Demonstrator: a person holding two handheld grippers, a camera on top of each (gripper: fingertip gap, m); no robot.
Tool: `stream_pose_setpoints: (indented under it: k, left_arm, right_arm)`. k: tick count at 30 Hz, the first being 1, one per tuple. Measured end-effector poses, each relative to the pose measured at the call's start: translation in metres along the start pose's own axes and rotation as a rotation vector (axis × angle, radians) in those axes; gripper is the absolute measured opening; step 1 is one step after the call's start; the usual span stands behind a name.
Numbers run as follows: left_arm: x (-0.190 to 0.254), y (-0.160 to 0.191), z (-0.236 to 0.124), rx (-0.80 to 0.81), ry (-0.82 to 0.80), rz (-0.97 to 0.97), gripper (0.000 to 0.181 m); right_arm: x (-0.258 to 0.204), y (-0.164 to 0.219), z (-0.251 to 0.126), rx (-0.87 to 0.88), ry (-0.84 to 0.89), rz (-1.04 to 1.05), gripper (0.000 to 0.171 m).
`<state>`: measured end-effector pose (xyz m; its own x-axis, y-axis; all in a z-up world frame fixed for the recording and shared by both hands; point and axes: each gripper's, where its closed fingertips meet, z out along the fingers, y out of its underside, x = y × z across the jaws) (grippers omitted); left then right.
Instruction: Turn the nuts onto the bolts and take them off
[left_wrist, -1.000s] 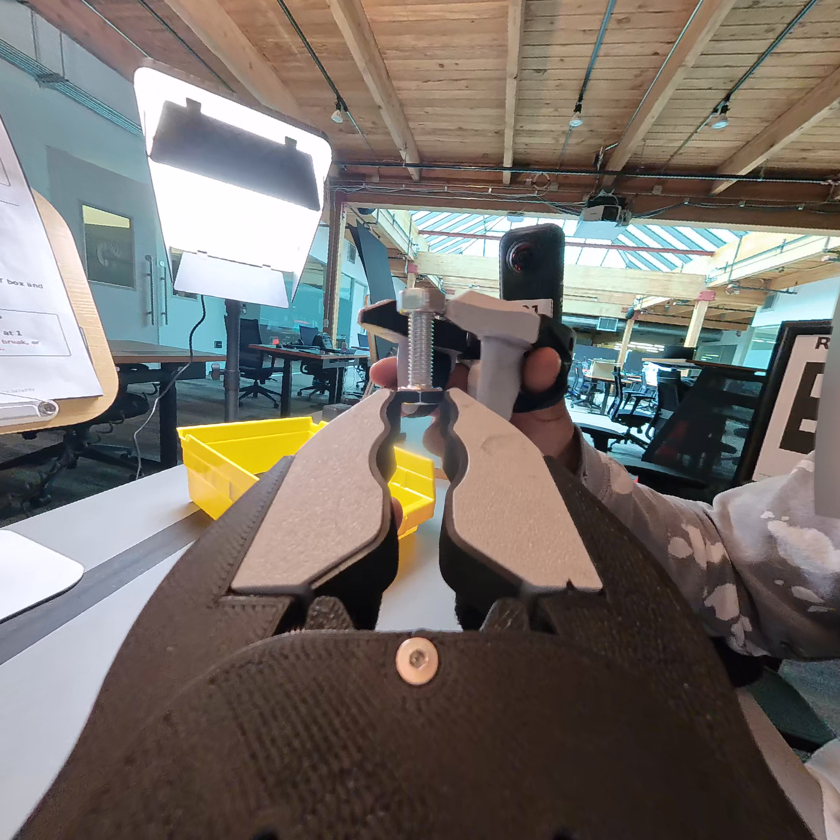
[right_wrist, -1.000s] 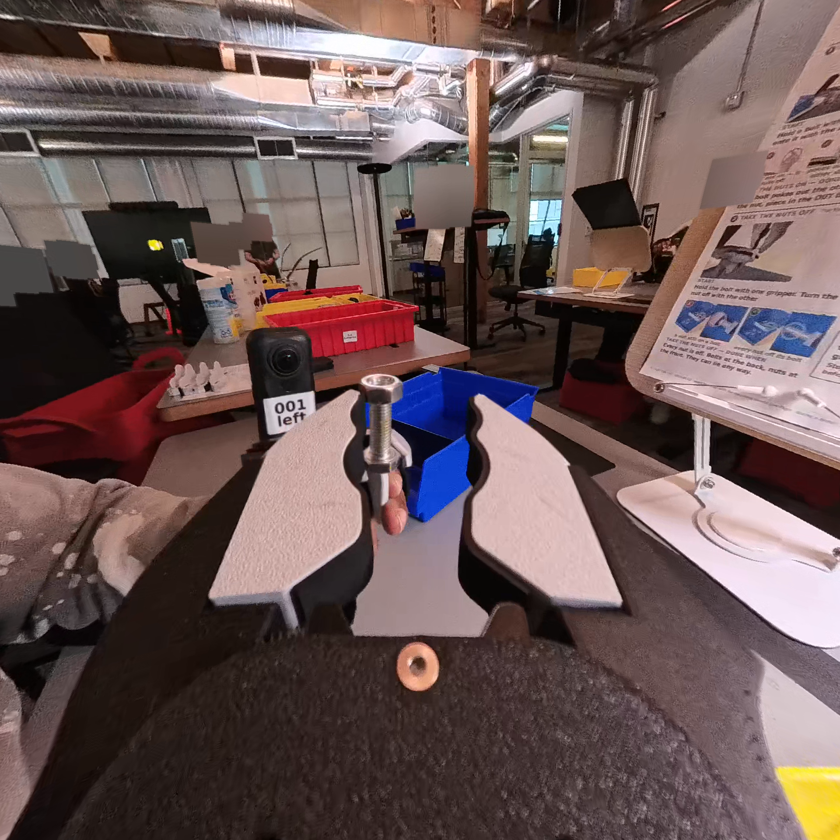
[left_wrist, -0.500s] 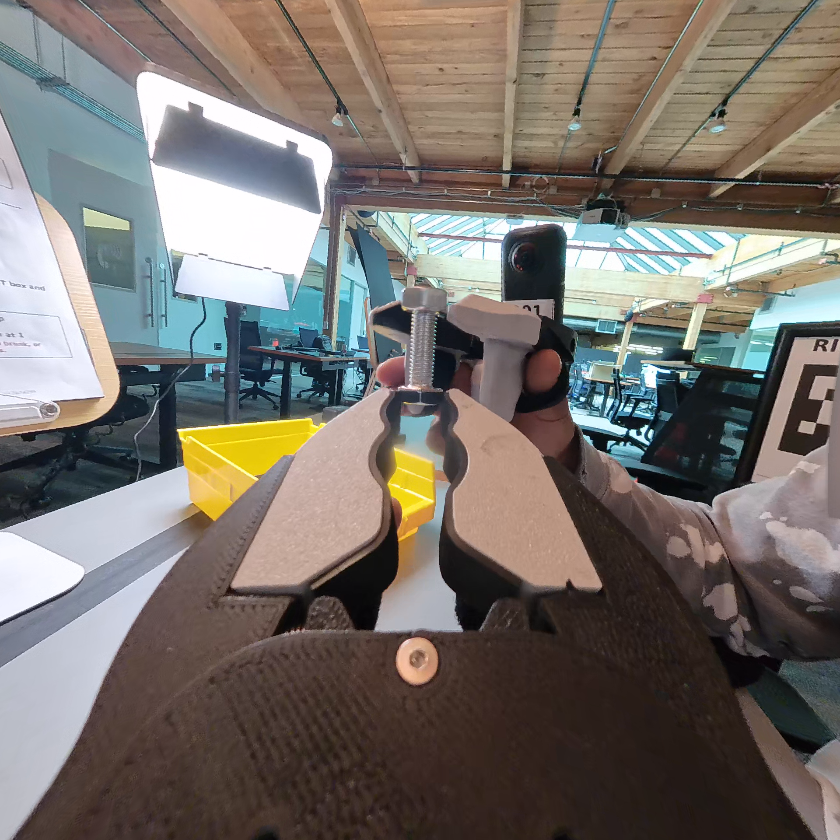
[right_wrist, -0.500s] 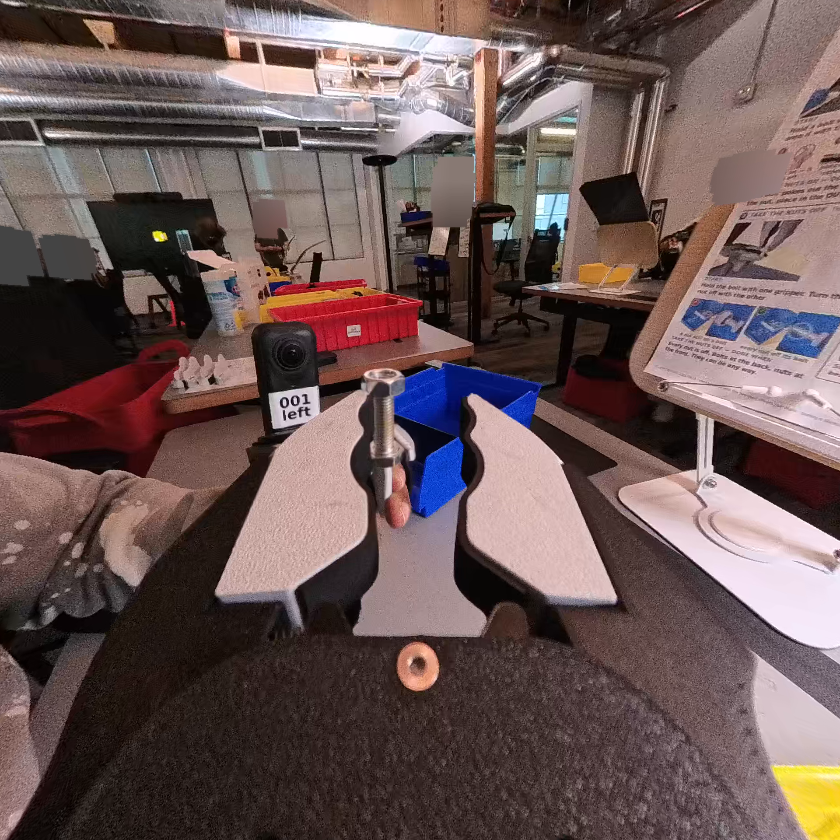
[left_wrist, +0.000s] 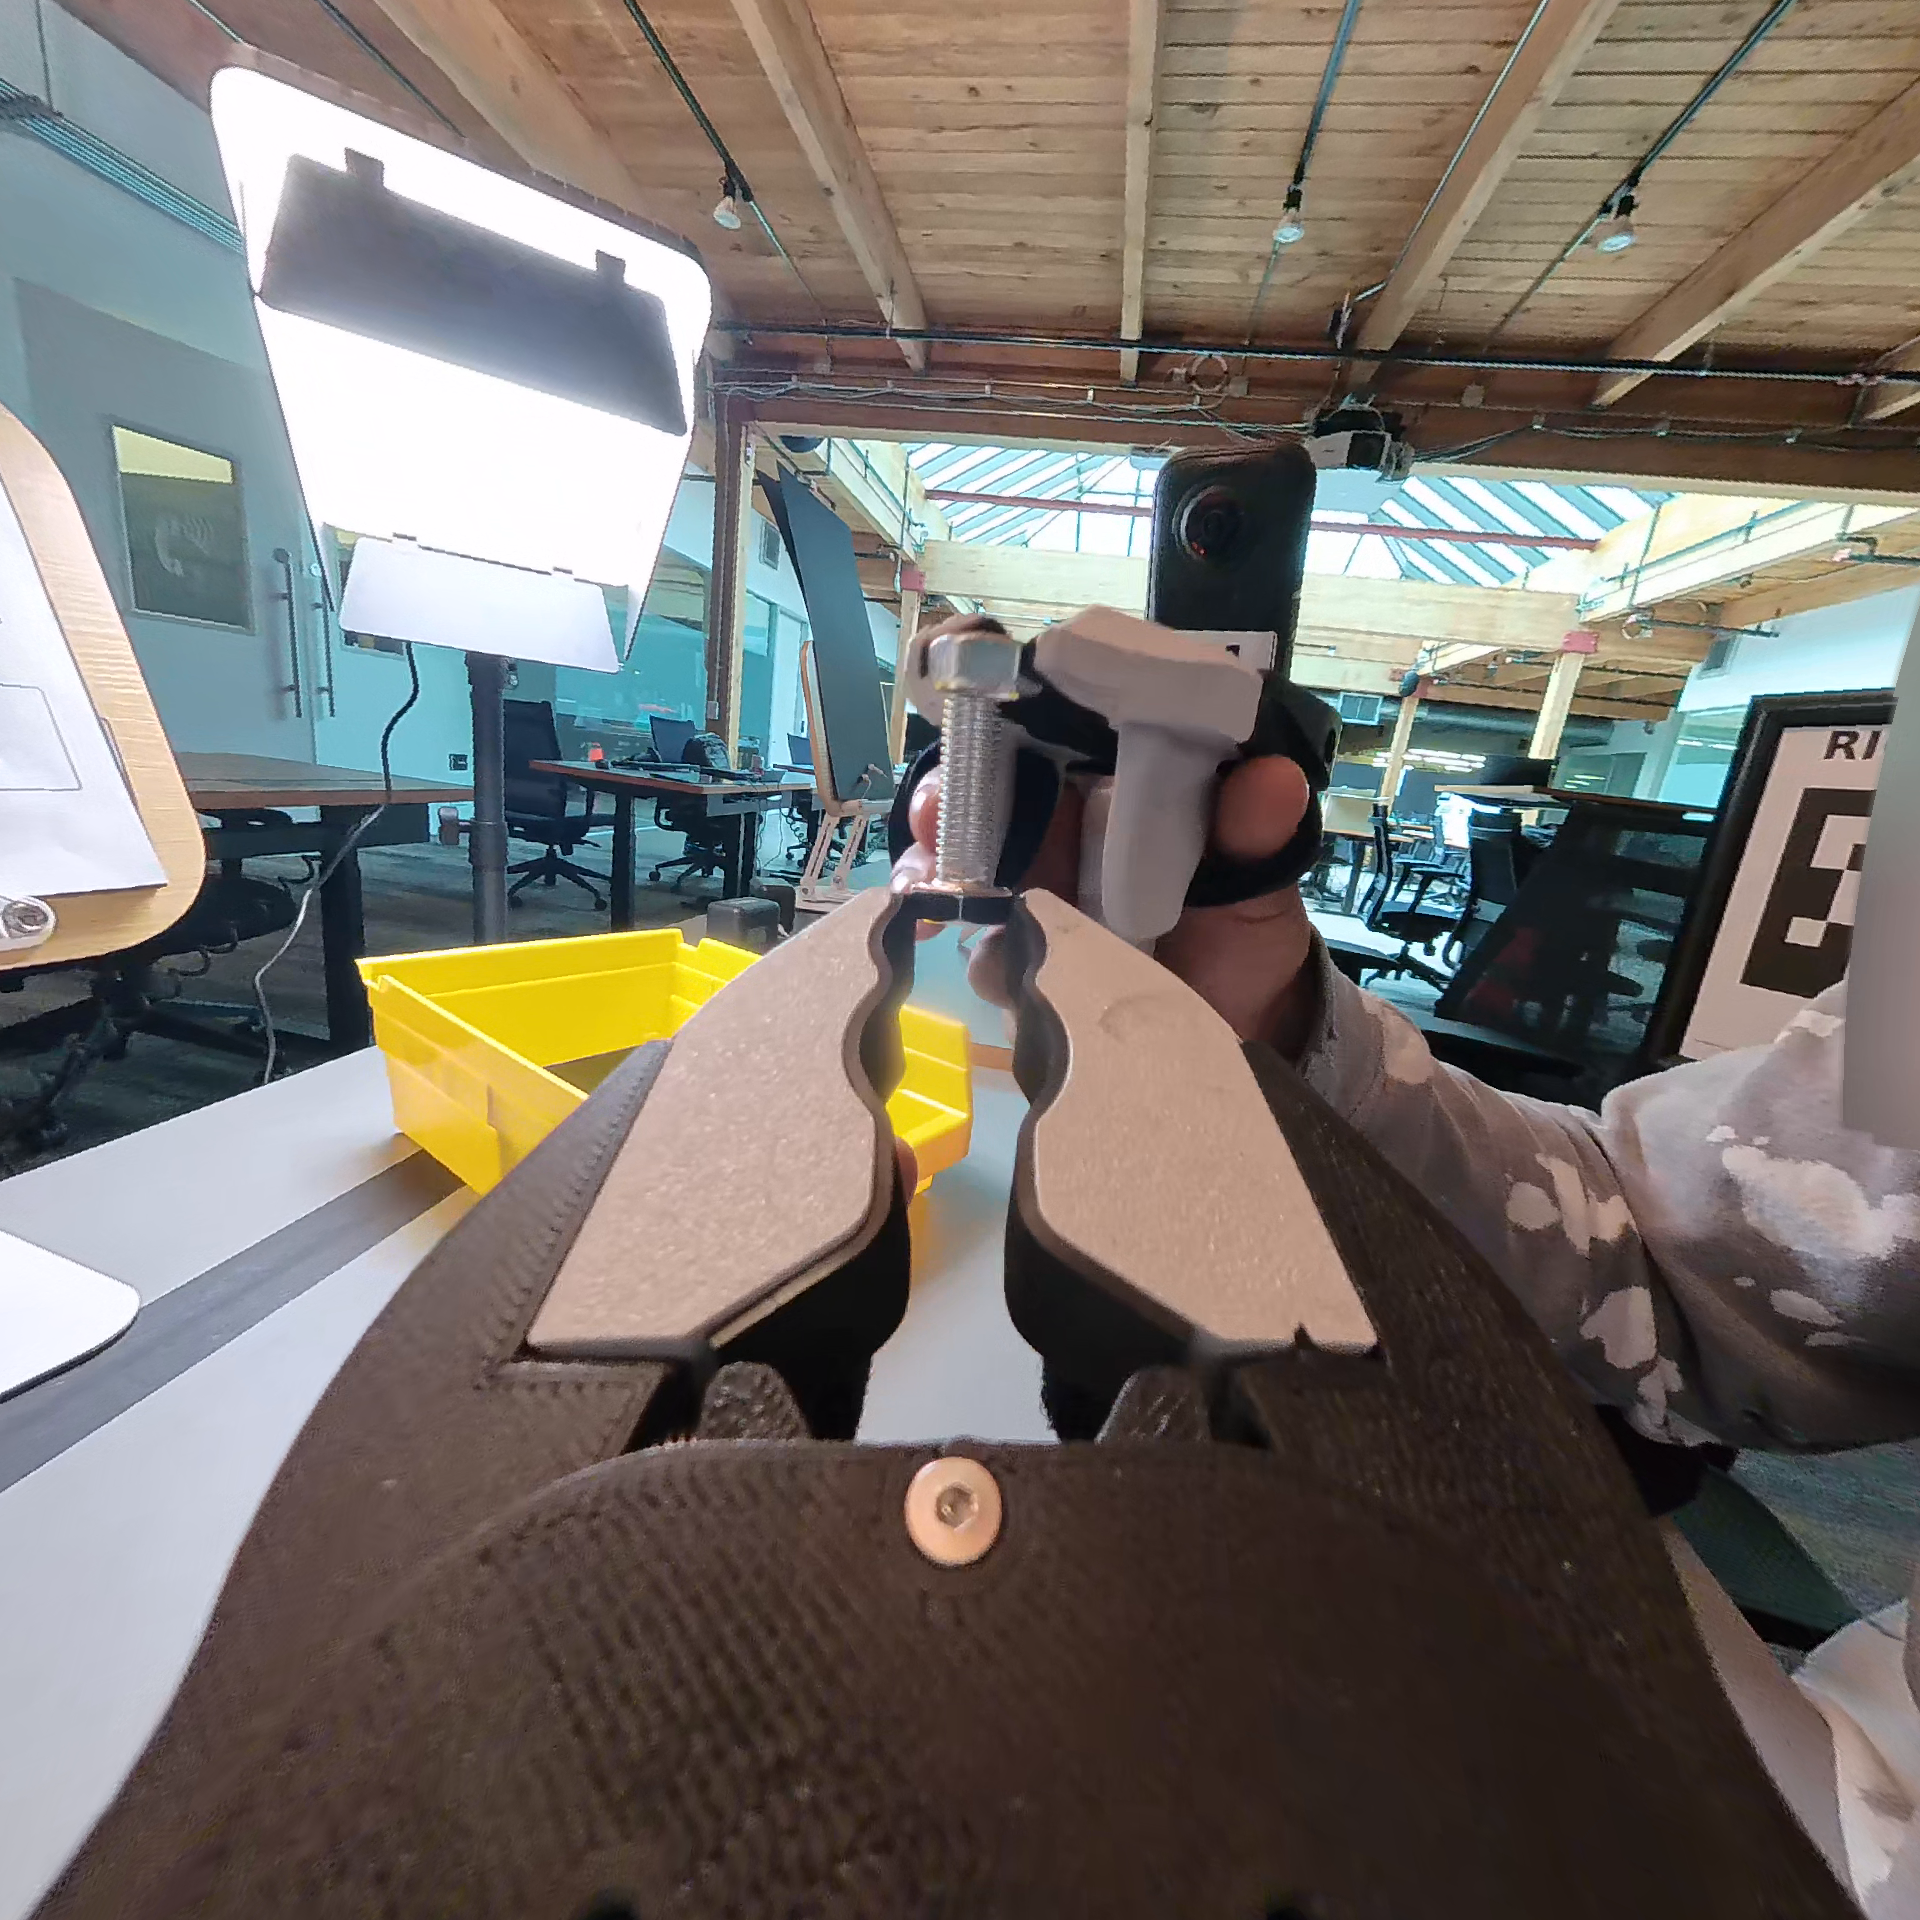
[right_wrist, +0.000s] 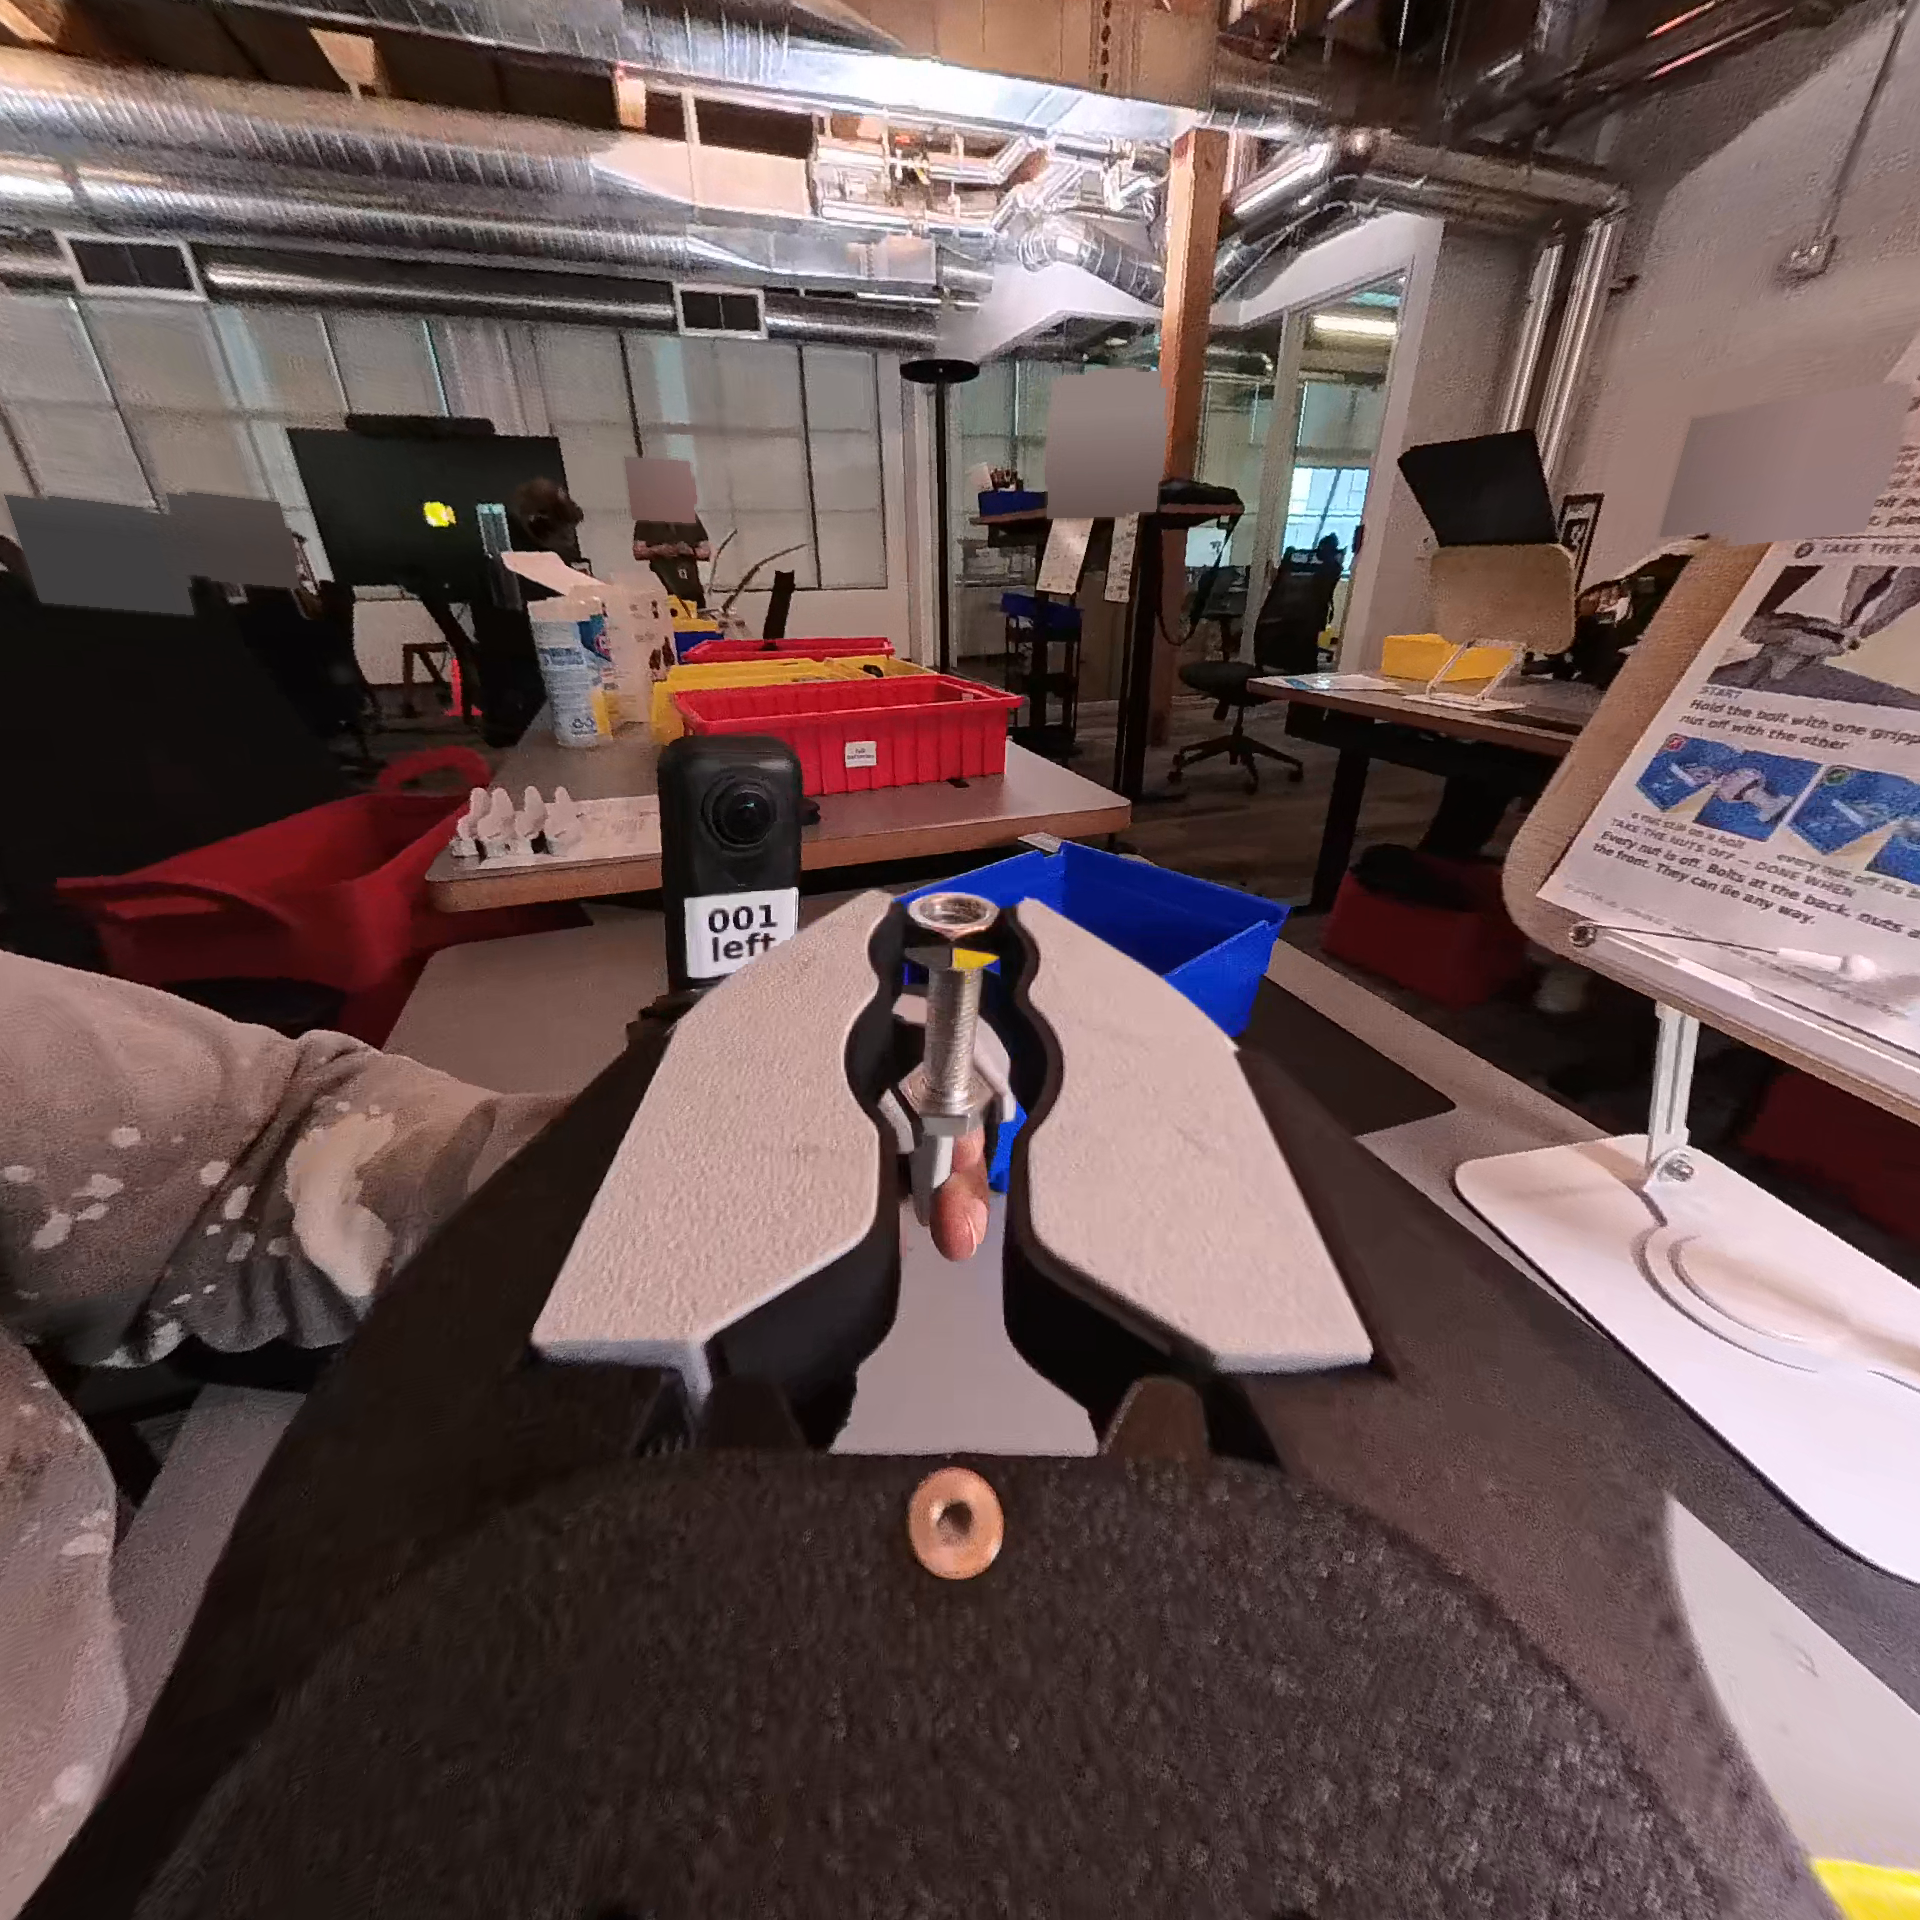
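The left tongs (left_wrist: 961, 914) were clenched on the small silver hex nut (left_wrist: 954, 902), pinched at their very tips above the grey desk (left_wrist: 208, 1278); the threaded silver steel bolt (left_wrist: 964, 769) stood upright above that nut, its hex head gripped by the right tongs (left_wrist: 997, 681). A yellow plastic bin (left_wrist: 499, 1029) sat behind on the desk.

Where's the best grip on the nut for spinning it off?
Across two opposite flats of the nut, coming in sideways, square to the upright bolt: it's thin and sits at the thread's low end. Left claw pinches it so; right claw holds the head.
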<state>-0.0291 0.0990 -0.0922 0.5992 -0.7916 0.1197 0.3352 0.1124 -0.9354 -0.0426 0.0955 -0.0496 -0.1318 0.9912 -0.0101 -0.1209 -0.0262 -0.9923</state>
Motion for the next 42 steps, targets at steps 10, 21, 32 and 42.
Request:
stream_pose_setpoints:
  k: [10,21,32,42]
  left_arm:
    - [-0.008,0.004,-0.002,-0.005,-0.02,-0.019,0.018]
    - [-0.019,0.003,-0.006,-0.007,-0.069,0.001,0.018]
    - [-0.019,0.004,-0.005,-0.018,-0.082,0.013,0.017]
    - [-0.031,0.018,-0.005,-0.106,-0.123,0.015,0.018]
  right_arm:
    - [0.056,-0.001,-0.036,-0.034,0.173,0.002,0.017]
    - [0.196,0.152,-0.133,-0.633,0.653,0.103,0.018]
    - [0.219,0.219,-0.178,-1.116,0.734,0.088,0.022]
    - [0.206,0.142,-0.142,-0.713,0.655,0.006,0.028]
